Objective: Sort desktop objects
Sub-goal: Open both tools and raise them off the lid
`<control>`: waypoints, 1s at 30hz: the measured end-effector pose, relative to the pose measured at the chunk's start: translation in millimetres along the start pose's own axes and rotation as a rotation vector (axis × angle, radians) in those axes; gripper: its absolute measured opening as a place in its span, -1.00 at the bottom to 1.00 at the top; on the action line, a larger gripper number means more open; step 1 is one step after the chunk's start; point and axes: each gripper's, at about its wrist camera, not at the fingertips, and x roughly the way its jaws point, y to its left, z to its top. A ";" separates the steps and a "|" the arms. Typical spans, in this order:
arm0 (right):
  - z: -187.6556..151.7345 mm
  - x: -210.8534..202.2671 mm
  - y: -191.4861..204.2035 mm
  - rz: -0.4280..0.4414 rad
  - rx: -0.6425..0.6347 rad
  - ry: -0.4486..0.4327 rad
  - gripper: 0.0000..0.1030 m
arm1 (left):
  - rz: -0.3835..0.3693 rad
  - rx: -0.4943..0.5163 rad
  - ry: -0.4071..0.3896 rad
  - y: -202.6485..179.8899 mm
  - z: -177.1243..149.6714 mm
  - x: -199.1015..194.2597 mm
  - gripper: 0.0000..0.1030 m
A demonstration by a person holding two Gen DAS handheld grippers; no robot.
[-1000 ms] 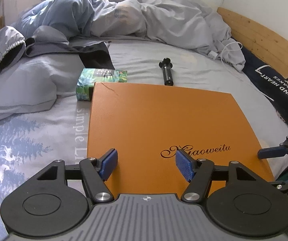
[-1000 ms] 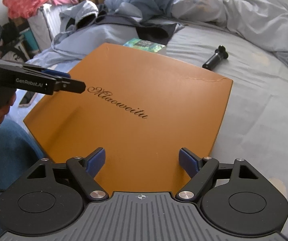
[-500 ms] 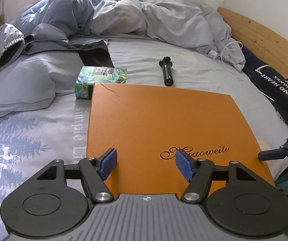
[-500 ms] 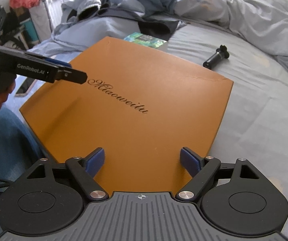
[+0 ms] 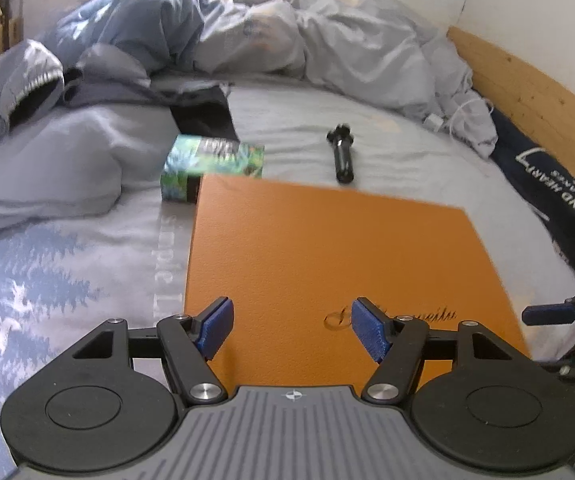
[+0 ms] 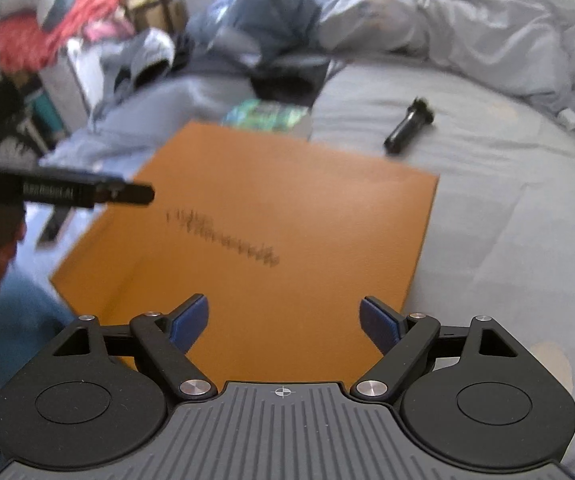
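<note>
We see a rumpled duvet [image 5: 319, 40] heaped along the bed's far edge and a white cable [image 5: 459, 116] toward its right edge. On the bed sheet [image 5: 407, 160] lies an orange mat [image 5: 327, 264]; a green patterned box [image 5: 211, 164] touches the mat's far left corner, and a black cylinder [image 5: 342, 156] lies just past its far edge. Our left gripper [image 5: 291, 330] and right gripper [image 6: 283, 322] both hang spread and empty over the mat's near edge, well apart from box and cylinder.
</note>
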 end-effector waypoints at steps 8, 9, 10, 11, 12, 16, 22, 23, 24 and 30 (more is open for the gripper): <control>12.0 -52.6 -5.4 0.020 0.091 -0.151 0.71 | -0.023 0.031 -0.158 -25.2 16.5 -47.5 0.52; 13.5 -59.2 -6.1 0.023 0.102 -0.170 0.71 | -0.026 0.037 -0.175 -29.0 17.4 -53.6 0.55; 15.0 -65.8 -6.7 0.025 0.113 -0.189 0.72 | -0.024 0.045 -0.194 -32.9 18.2 -59.8 0.60; 16.5 -72.4 -7.4 0.028 0.124 -0.207 0.72 | -0.021 0.053 -0.213 -36.8 18.9 -66.1 0.63; 18.1 -79.0 -8.1 0.030 0.136 -0.226 0.72 | -0.018 0.061 -0.233 -40.7 19.6 -72.3 0.67; 23.3 -106.6 -21.9 0.038 0.185 -0.304 0.79 | -0.010 0.085 -0.312 -52.7 24.3 -97.8 0.71; 6.9 -145.7 -36.2 0.023 0.266 -0.391 0.81 | 0.006 0.021 -0.414 -54.5 17.3 -130.4 0.80; 3.8 -150.6 -37.7 0.017 0.274 -0.401 0.81 | 0.013 0.016 -0.421 -54.5 15.2 -133.8 0.80; 0.9 -154.3 -38.7 0.010 0.276 -0.409 0.81 | 0.021 0.012 -0.426 -54.5 13.1 -136.9 0.81; -5.7 -154.2 -46.5 -0.027 0.267 -0.419 1.00 | 0.062 -0.003 -0.444 -57.2 1.5 -145.8 1.00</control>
